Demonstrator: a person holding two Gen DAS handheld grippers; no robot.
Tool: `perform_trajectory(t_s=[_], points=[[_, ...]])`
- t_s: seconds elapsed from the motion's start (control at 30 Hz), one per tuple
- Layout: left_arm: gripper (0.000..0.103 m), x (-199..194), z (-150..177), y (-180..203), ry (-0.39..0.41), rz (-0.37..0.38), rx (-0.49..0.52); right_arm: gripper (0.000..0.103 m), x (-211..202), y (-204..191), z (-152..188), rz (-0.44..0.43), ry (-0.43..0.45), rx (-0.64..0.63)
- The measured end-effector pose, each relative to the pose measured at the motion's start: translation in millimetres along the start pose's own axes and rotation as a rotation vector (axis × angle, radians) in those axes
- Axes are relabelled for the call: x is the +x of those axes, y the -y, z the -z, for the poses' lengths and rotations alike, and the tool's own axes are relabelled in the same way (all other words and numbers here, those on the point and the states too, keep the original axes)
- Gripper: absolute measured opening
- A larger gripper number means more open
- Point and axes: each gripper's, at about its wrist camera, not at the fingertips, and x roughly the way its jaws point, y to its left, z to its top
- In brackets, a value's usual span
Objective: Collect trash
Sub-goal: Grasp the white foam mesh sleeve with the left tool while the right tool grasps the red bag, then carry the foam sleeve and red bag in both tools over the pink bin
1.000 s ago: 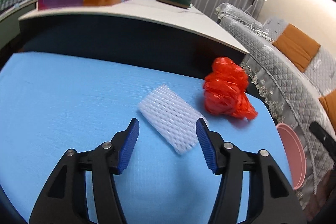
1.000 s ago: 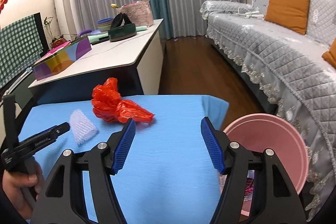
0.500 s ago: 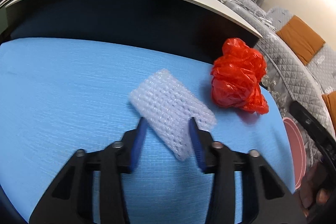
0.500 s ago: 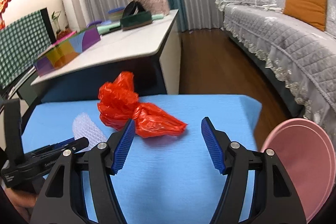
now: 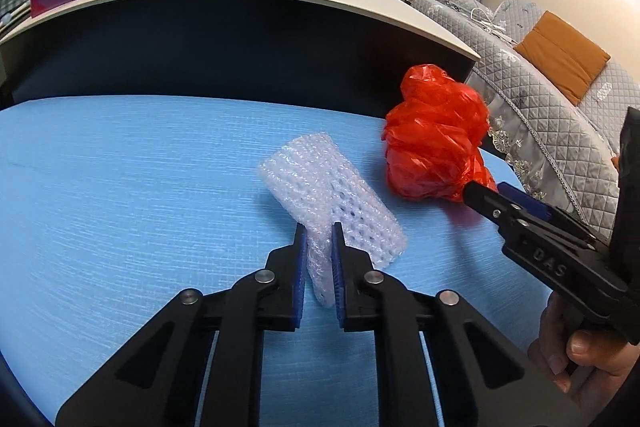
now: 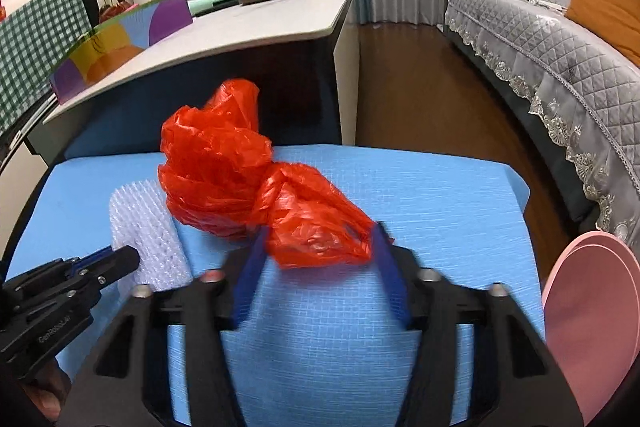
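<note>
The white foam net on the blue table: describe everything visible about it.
The white foam net is a soft, flattened sleeve of open mesh, translucent and a little crumpled. It lies on the blue table, left of the red plastic bag and apart from it. The left gripper has just been closing and pinches its near end, squeezing that end narrow; the far end stays spread flat.

The white foam net sleeve (image 5: 332, 199) lies flat at the centre of my left view, its near end pinched upright. The crumpled red plastic bag (image 6: 248, 179) sits mid-frame in my right view, just beside the sleeve.
</note>
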Motion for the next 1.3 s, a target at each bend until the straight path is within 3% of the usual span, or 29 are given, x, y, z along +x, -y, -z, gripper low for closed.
perform_trajectory(t_s=[0.03, 0.33, 0.67, 1.3], points=[[0.011, -0.5, 0.3, -0.6, -0.001, 0.001, 0.0, 0.027, -0.2, -1.0, 0.1, -0.002, 0.0, -0.005], [0.01, -11.4, 0.2, 2.8, 0.012, 0.003, 0.018, 0.011, -30.6, -4.5, 7.3, 0.013, 0.036, -0.018], [0.01, -46.5, 6.2, 7.9, 0.053, 0.011, 0.063, 0.009, -101.2, -5.4, 18.0, 0.082, 0.086, 0.008], [0.01, -105.1, 26.3, 41.2, 0.173, 0.042, 0.142, 0.009, -216.9, 49.9, 41.3, 0.138, 0.178, 0.128]])
